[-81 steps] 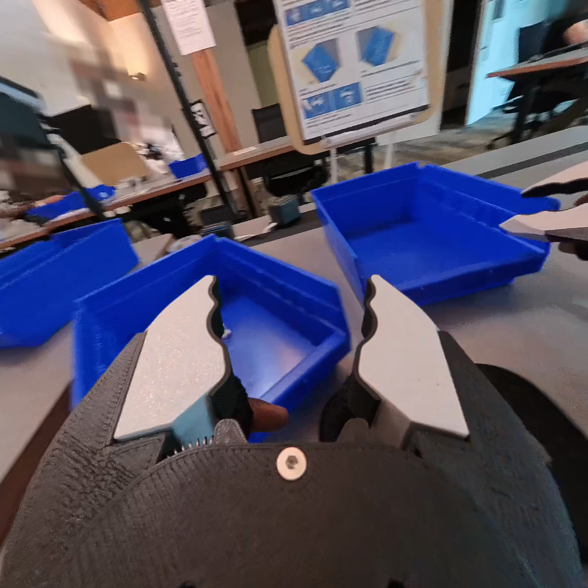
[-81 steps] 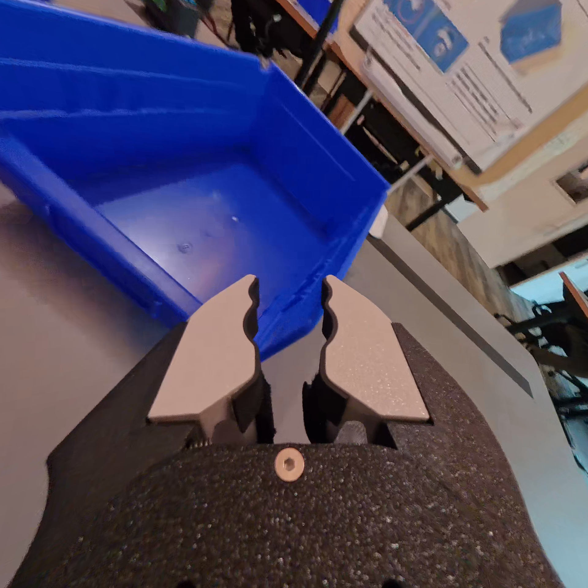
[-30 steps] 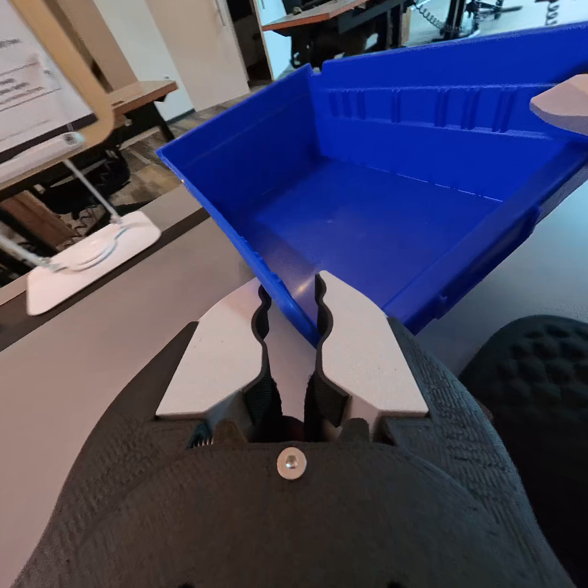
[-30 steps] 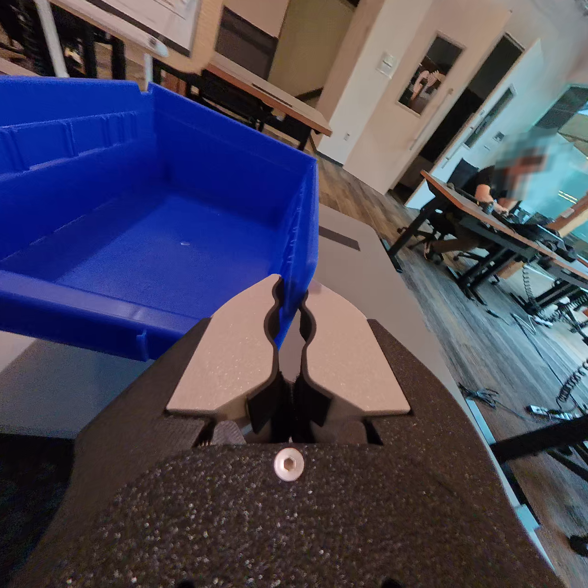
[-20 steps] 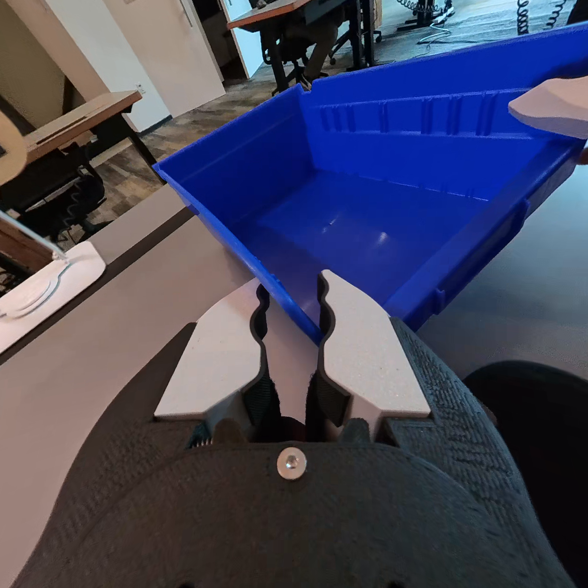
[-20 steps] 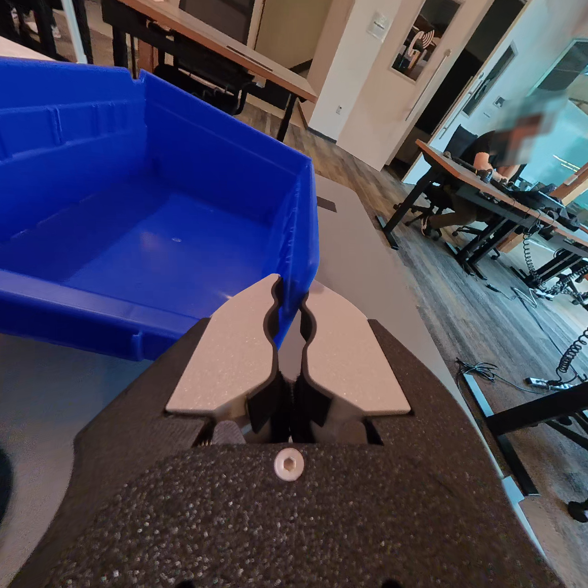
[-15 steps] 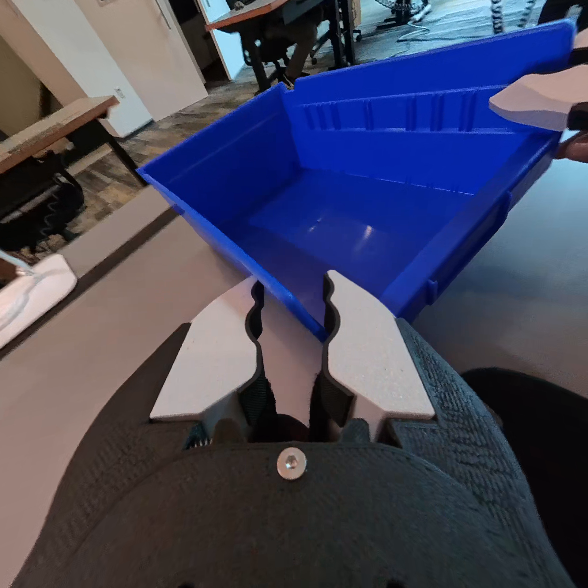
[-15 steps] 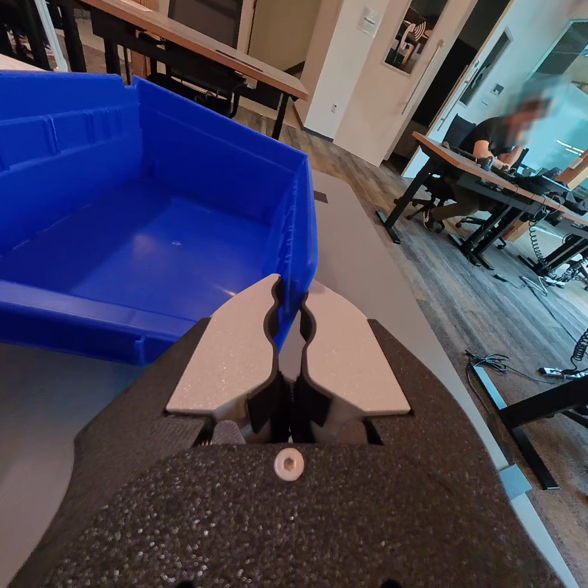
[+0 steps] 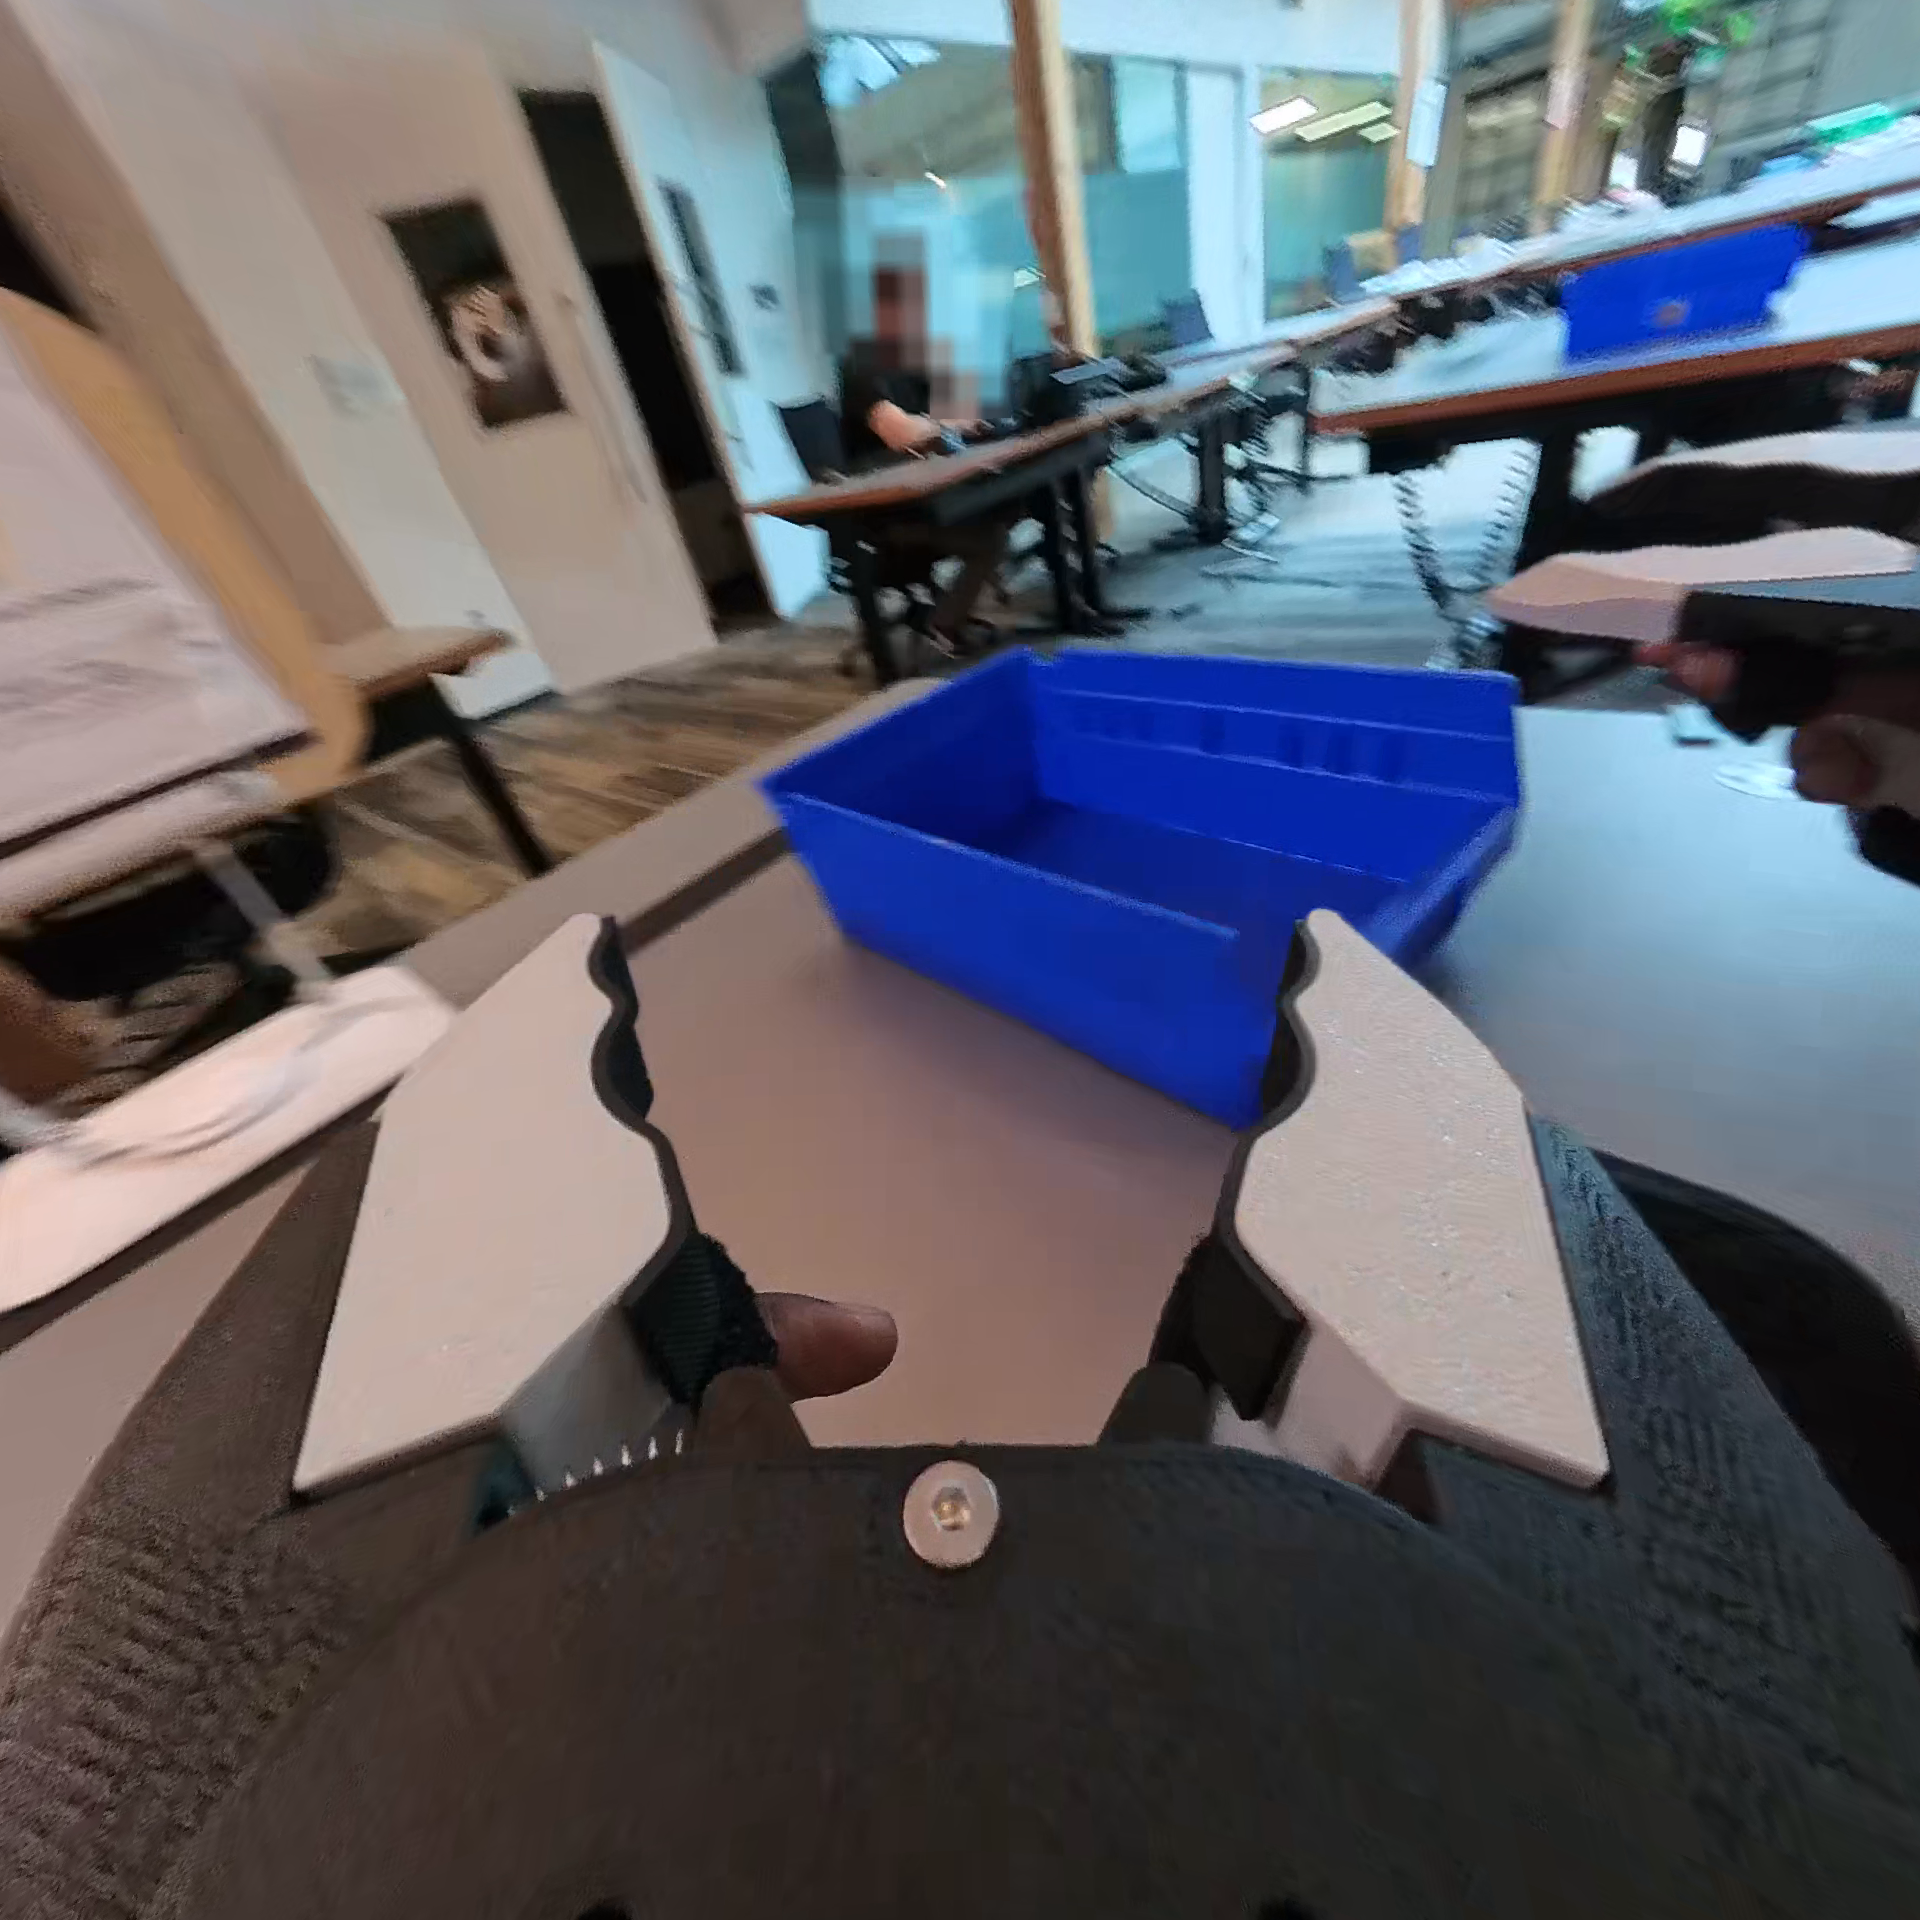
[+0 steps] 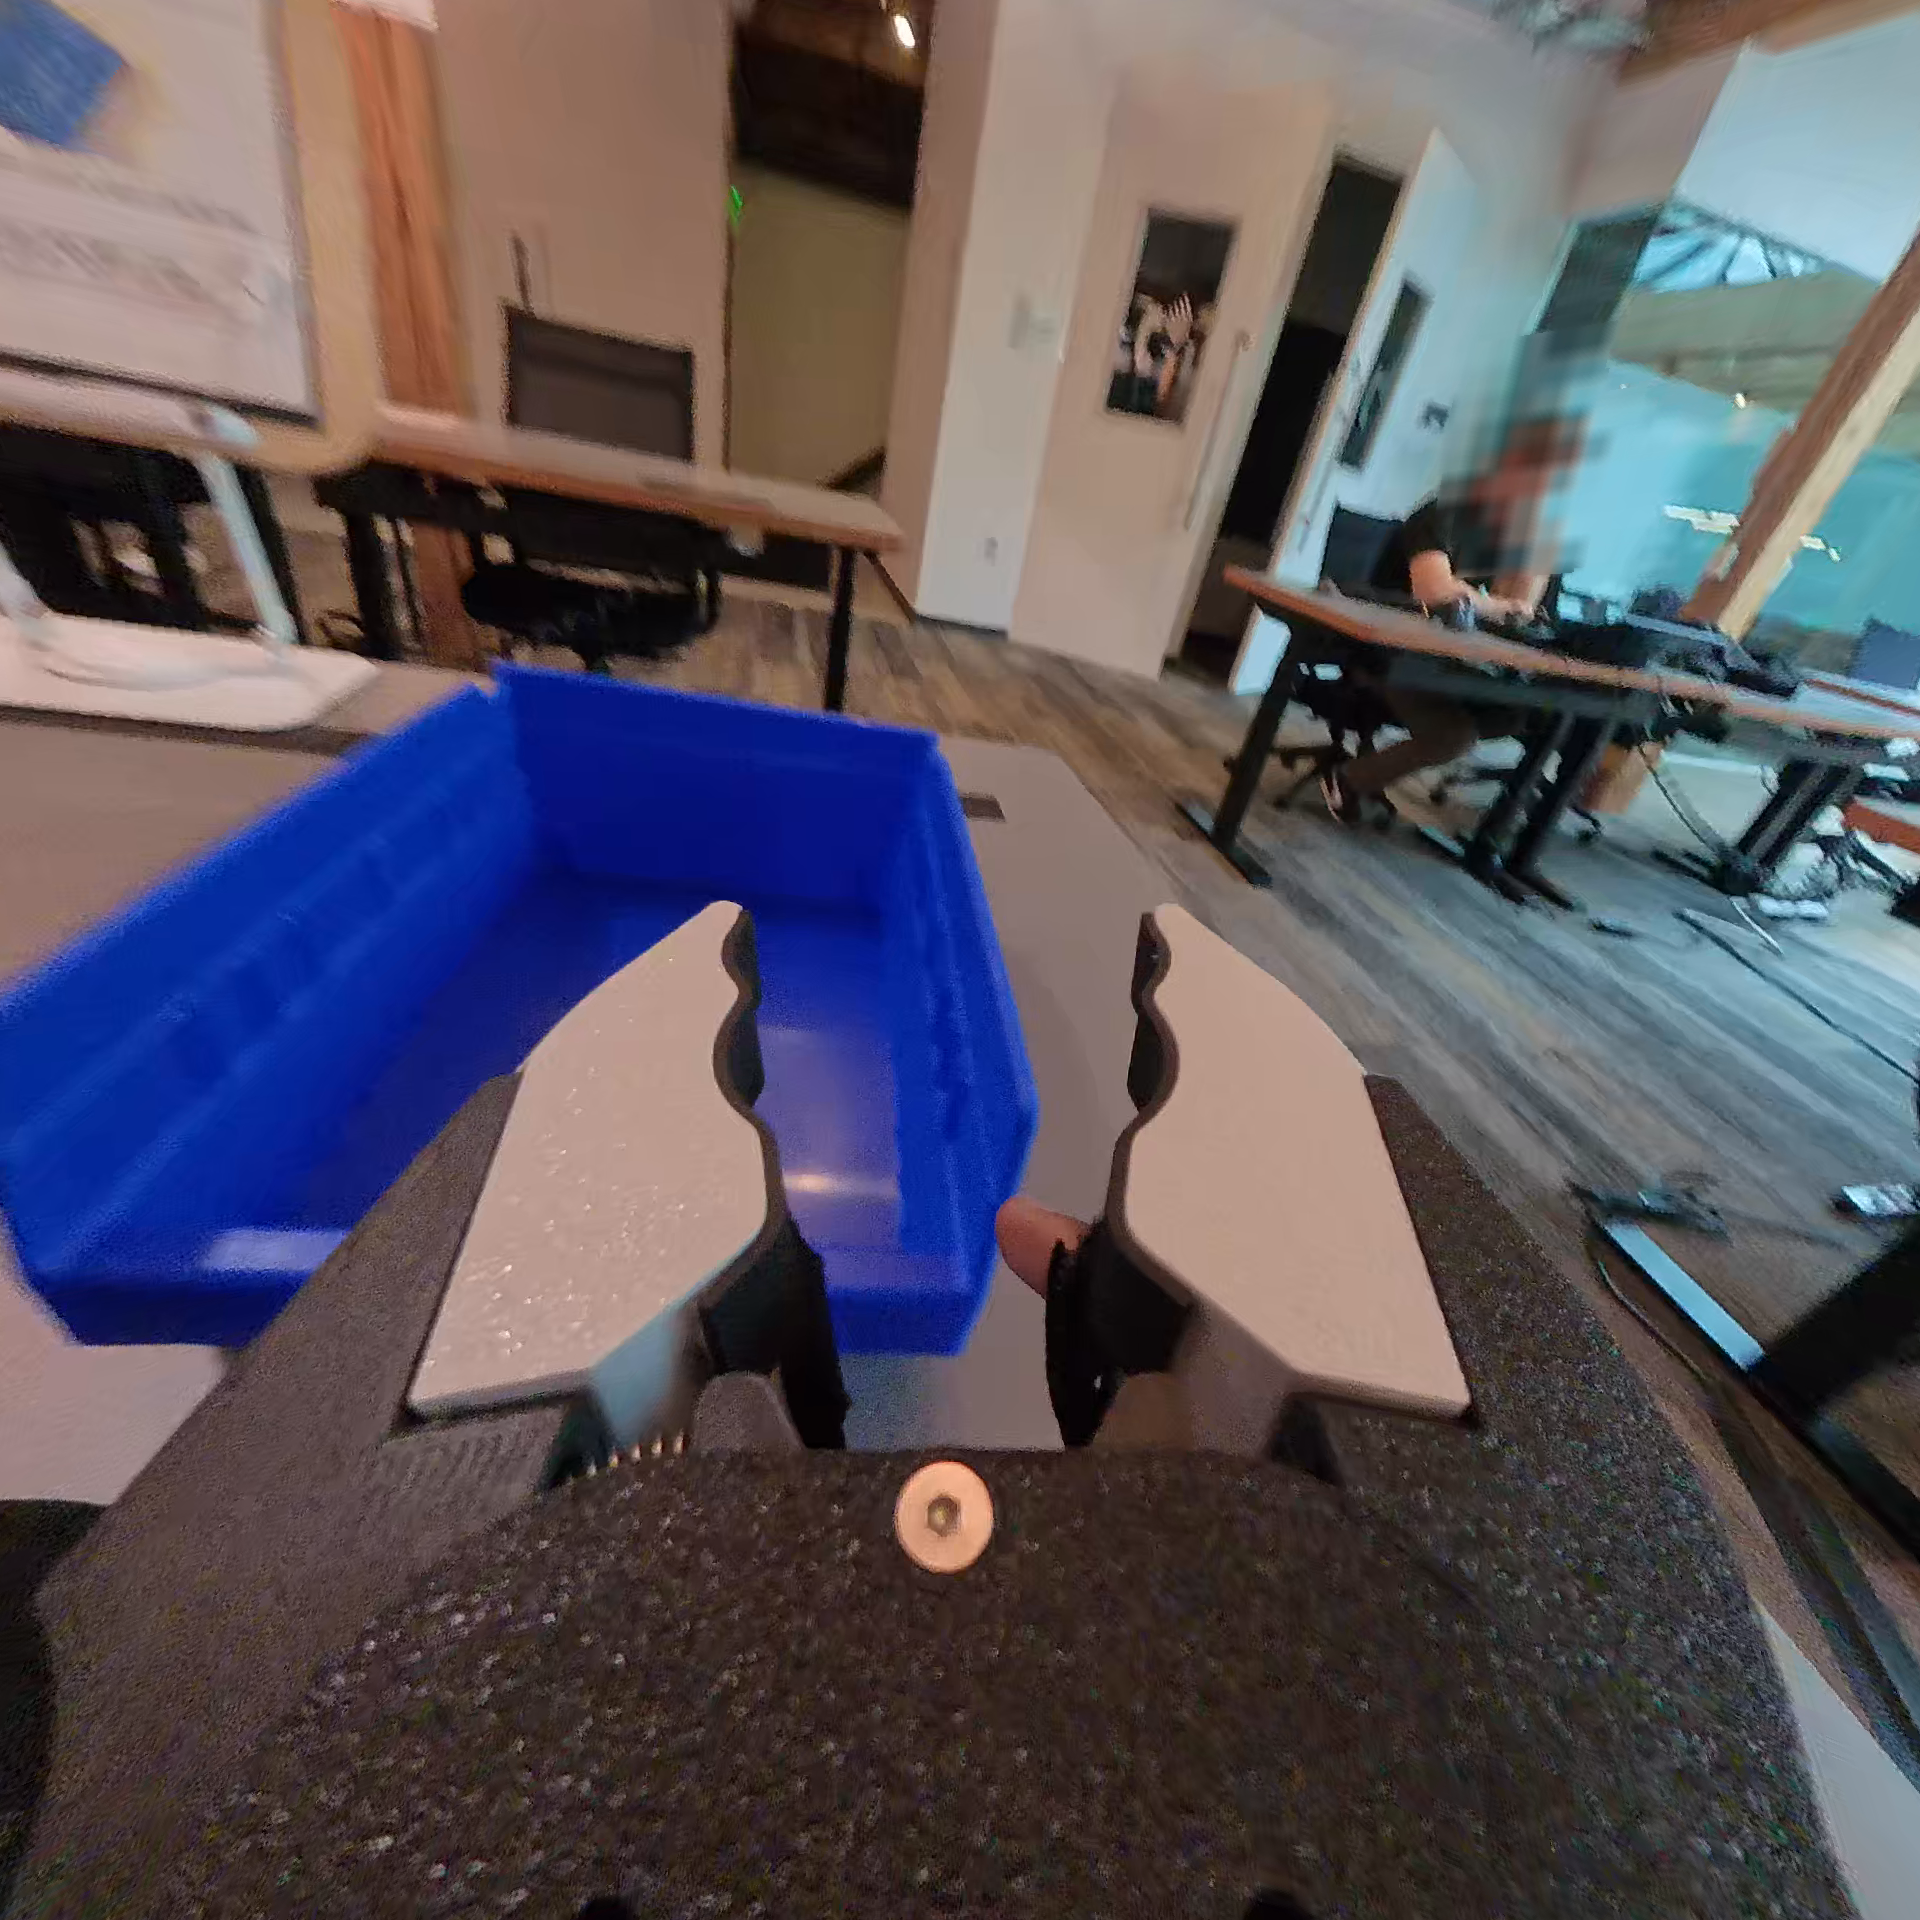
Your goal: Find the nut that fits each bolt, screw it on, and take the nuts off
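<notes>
- No nut and no bolt shows in either wrist view; the only task-related thing in sight is one blue bin (image 9: 1039,935), standing flat on the grey table (image 9: 883,1143), and the floor of it that shows is bare.
- Progress, as a judgement: no bolt carries a nut and nothing is held, so no matching or threading step can be confirmed. Either the hardware is out of frame, or the work is over and only the bin is being dealt with. Cannot tell which.
- Left gripper (image 9: 945,997): jaws wide apart, nothing between them but table. The bin sits ahead at about 1 o'clock, its near corner just beside the right fingertip, not gripped.
- Right gripper (image 10: 940,971): jaws apart, nothing clamped. The bin (image 10: 312,987) lies at 10 to 11 o'clock; its right wall runs up between the fingers, and neither pad presses on it.
- From the left wrist view the right gripper (image 9: 1714,540) hangs at 2 o'clock, above and beyond the bin's far right corner.
</notes>
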The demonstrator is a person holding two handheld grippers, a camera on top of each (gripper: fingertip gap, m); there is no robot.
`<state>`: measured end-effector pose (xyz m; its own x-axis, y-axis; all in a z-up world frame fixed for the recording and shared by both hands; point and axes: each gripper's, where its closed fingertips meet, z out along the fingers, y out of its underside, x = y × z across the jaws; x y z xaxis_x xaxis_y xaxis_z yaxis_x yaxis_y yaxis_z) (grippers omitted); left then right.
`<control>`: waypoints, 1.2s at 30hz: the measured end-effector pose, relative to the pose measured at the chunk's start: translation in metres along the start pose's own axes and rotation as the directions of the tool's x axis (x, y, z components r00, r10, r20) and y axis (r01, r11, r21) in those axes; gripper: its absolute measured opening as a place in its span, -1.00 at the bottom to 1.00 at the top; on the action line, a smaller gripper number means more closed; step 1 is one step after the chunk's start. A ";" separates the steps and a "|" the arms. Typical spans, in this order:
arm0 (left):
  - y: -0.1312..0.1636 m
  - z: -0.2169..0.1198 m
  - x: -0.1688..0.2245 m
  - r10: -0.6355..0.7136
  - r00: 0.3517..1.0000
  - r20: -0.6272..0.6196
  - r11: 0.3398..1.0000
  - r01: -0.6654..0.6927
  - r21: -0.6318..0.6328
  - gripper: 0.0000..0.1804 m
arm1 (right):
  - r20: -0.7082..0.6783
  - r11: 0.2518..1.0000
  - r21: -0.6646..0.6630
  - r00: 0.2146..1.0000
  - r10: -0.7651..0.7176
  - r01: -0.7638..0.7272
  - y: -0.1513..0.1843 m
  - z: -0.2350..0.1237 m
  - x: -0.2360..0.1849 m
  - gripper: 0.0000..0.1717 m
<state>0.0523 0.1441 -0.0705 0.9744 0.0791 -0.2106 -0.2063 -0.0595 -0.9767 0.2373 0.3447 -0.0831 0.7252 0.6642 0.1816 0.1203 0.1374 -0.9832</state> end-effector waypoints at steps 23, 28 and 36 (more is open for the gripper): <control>0.157 -0.247 -0.242 0.098 0.692 0.715 0.903 0.240 -0.357 -0.74 | 0.691 0.996 0.081 0.722 -0.038 -0.026 -0.008 -0.019 -0.297 -0.35; 0.155 -0.250 -0.234 0.114 0.703 0.702 0.904 0.220 -0.367 -0.75 | 0.688 0.991 0.064 0.724 0.042 -0.118 -0.011 -0.017 -0.287 -0.38; 0.130 -0.256 -0.231 -0.004 0.769 0.640 0.931 0.237 -0.278 -0.53 | 0.698 0.990 0.049 0.714 0.061 -0.132 -0.010 -0.016 -0.287 -0.39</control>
<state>-0.1771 -0.1366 -0.1384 0.6923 0.6977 -0.1842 0.0638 -0.3136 -0.9474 0.0387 0.1406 -0.1261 0.0516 0.9951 0.0838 -0.0100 0.0844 -0.9964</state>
